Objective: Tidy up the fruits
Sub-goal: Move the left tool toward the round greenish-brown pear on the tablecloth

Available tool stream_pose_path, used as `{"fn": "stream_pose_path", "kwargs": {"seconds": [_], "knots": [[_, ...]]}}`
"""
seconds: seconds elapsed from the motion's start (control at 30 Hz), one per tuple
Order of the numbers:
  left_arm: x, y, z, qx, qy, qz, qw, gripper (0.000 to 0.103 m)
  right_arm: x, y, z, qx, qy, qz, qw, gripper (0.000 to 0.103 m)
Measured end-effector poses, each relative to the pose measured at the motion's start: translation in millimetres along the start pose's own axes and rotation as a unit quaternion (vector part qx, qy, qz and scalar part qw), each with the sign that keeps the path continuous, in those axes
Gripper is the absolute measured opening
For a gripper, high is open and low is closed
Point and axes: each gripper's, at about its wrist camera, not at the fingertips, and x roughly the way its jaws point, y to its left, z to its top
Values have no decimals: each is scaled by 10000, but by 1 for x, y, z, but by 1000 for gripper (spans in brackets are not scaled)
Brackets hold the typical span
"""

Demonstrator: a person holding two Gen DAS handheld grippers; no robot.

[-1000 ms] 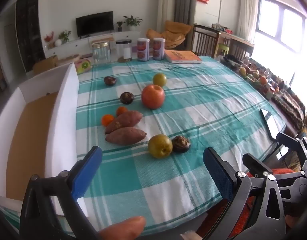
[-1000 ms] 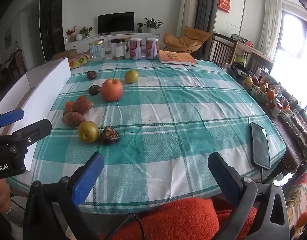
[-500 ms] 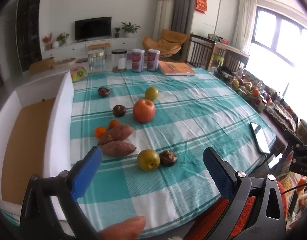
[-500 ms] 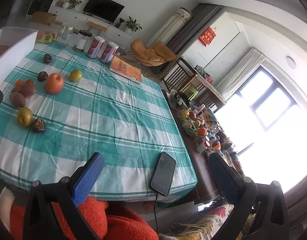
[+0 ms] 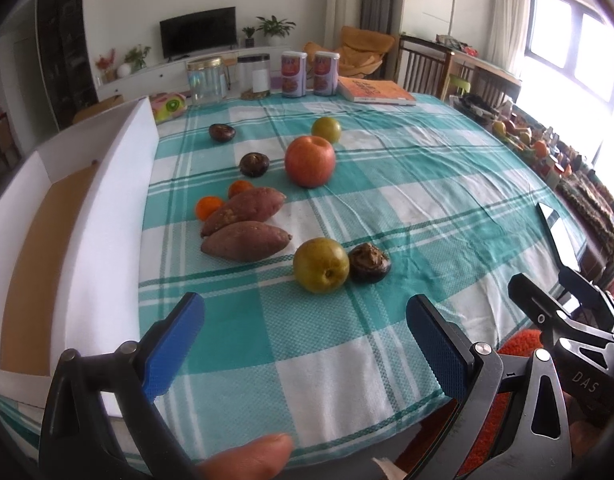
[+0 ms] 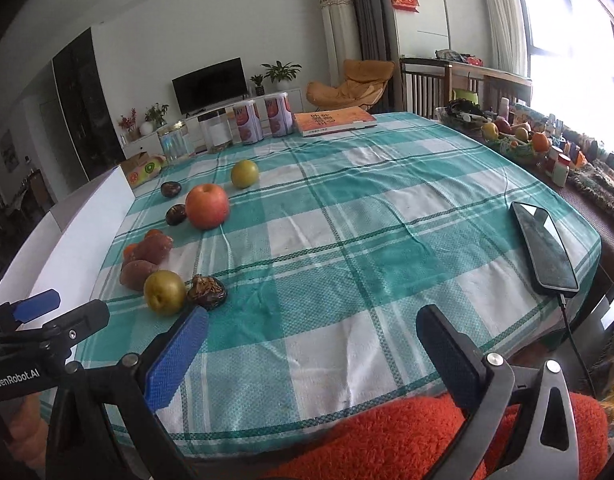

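Note:
On the teal checked tablecloth [image 5: 407,184] lie a red apple [image 5: 309,161], two yellow-green pears [image 5: 321,265] [image 5: 326,129], two sweet potatoes [image 5: 246,241], two small oranges [image 5: 209,206] and several dark brown fruits [image 5: 369,262]. A white box with a cardboard floor [image 5: 87,216] stands along the left. My left gripper [image 5: 303,338] hangs open over the near table edge, short of the near pear. My right gripper [image 6: 313,350] is open too, over the front edge, empty; the apple [image 6: 207,205] and near pear [image 6: 164,292] sit to its left.
A black phone [image 6: 544,249] on a cable lies at the table's right edge. Jars, two cans [image 5: 294,74] and an orange book [image 5: 374,90] line the far edge. A side table with fruit and bottles [image 6: 523,140] stands right. An orange-red fuzzy cushion [image 6: 407,436] lies below.
The right gripper swung back from facing the window side to face the table and fruit. The left gripper moved closer to the near pear and sweet potatoes. Both stayed open.

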Motion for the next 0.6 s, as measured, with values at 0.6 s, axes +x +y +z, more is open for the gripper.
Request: {"fn": "stream_pose_path", "kwargs": {"seconds": [0.6], "knots": [[21,-6,-15,15,282,41,9996,102,10,7,-8,-234,95,-35,9997,103]]}}
